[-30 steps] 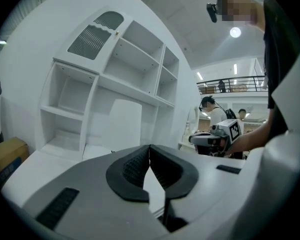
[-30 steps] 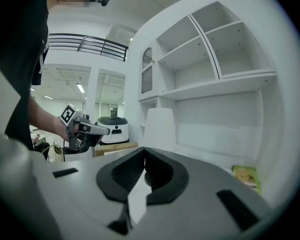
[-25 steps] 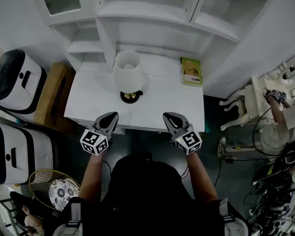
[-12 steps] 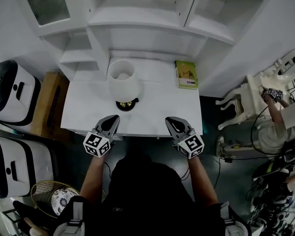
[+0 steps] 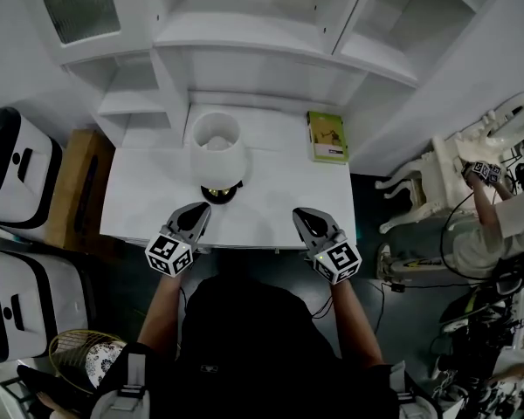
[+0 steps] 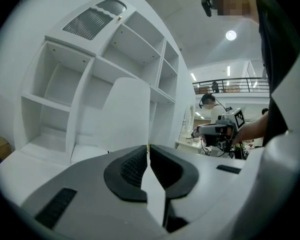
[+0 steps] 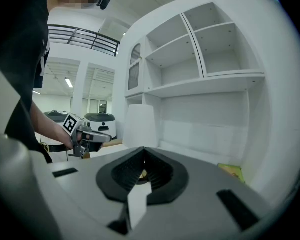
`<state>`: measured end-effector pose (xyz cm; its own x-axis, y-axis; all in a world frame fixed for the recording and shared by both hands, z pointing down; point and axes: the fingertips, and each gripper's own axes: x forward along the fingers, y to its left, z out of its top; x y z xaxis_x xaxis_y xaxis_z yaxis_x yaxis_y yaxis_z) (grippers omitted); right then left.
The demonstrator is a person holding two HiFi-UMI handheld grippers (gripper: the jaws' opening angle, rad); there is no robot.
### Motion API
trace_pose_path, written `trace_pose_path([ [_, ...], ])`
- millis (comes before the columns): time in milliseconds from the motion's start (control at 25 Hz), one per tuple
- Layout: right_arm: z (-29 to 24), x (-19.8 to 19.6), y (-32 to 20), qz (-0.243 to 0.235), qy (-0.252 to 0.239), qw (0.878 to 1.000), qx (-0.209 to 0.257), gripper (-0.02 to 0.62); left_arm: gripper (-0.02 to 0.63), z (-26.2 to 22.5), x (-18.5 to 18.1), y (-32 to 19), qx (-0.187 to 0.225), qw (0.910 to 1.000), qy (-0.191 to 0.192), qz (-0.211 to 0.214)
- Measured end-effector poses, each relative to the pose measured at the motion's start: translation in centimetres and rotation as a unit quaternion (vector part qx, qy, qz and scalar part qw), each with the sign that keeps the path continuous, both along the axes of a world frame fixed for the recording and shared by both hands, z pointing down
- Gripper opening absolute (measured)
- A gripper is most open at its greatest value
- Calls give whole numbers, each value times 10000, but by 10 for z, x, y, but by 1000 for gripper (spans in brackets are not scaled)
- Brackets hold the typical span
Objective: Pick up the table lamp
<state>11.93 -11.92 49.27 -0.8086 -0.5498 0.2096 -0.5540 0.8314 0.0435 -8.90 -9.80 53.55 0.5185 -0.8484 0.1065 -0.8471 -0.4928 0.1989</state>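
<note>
The table lamp has a white shade [image 5: 217, 149] over a dark, brass-trimmed base [image 5: 220, 193] and stands upright on the white table [image 5: 279, 201], left of its middle. My left gripper [image 5: 201, 209] is shut and empty at the table's front edge, just short of the lamp base. My right gripper [image 5: 300, 216] is also shut and empty at the front edge, farther right. In the left gripper view the shade [image 6: 125, 115] rises straight ahead of the closed left gripper [image 6: 148, 147]. The right gripper view shows the shade [image 7: 140, 125] beyond the closed right gripper [image 7: 143, 149].
A green book [image 5: 327, 136] lies at the table's back right. A white shelf unit [image 5: 244, 51] rises behind the table. Rounded white appliances [image 5: 13, 168] and a wooden cabinet [image 5: 74, 190] stand to the left. At the right are a white chair [image 5: 419, 182] and another person [image 5: 489, 225].
Both grippers have drifted forward to the table's front edge, the left one closing in on the lamp base. Both stay shut and the lamp has not moved.
</note>
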Motion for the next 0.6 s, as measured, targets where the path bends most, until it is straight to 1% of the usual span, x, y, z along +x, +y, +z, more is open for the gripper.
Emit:
trace_pose_path([
  [360,3,-1,-11,247,90,9997,-10,9,15,16,-2,-9,-116,9998,-13,166],
  [600,9,-3,-15,346,130,9993,-27,8,61,27,-5,-14,-221,9993,-24,296],
])
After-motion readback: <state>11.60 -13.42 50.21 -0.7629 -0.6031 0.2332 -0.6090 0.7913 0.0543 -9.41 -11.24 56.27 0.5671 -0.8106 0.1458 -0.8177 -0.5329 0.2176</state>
